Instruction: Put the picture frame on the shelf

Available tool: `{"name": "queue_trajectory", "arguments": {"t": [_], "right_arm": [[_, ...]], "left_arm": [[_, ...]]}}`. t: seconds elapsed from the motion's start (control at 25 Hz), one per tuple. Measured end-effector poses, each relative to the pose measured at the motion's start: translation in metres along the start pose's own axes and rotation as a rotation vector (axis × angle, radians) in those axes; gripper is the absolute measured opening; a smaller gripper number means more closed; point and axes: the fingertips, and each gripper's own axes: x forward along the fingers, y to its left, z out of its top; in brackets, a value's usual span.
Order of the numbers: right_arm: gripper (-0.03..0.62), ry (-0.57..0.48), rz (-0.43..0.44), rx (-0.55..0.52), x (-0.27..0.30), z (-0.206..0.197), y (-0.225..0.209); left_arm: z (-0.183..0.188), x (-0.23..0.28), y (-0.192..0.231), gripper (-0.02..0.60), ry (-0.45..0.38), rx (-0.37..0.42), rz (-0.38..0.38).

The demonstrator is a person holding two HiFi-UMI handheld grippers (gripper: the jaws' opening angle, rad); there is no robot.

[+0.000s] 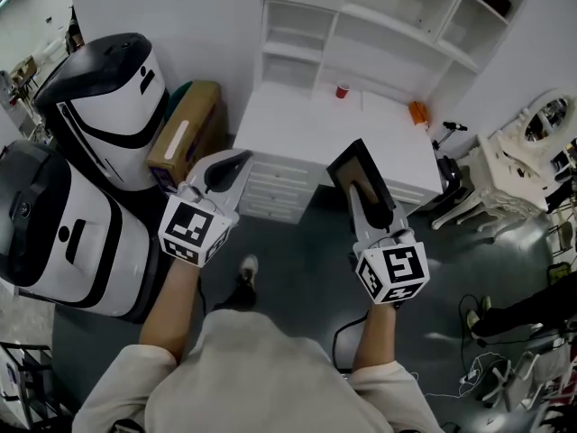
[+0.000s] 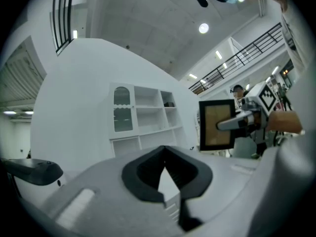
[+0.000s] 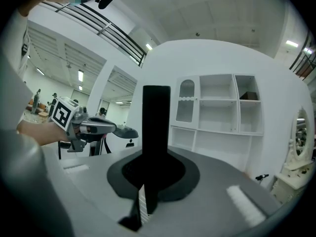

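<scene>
We carry the picture frame (image 1: pixel 359 171) upright, clamped in the right tongs (image 1: pixel 371 210), well short of the shelf (image 1: pixel 397 23). The left tongs (image 1: pixel 227 164) are closed and empty.

the head view looks steeply down on the shelf (image 1: pixel 388 21) from above. both gripper views face that shelf level, from well back, and each catches the other: right gripper (image 2: pixel 224 125), left gripper (image 3: pixel 129 131).
</scene>
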Motion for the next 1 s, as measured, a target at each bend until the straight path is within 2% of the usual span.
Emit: {"name": "queue_trajectory", "arguments": {"t": [0.48, 1.0], "right_arm": [[0.015, 0.014, -0.025, 0.017, 0.092, -0.014, -0.053], [0.015, 0.040, -0.006, 0.035, 0.193, -0.012, -0.098]], "left_arm": [[-0.035, 0.080, 0.062, 0.002, 0.023, -0.021, -0.028], [-0.046, 0.167, 0.132, 0.002, 0.027, -0.021, -0.071]]}}
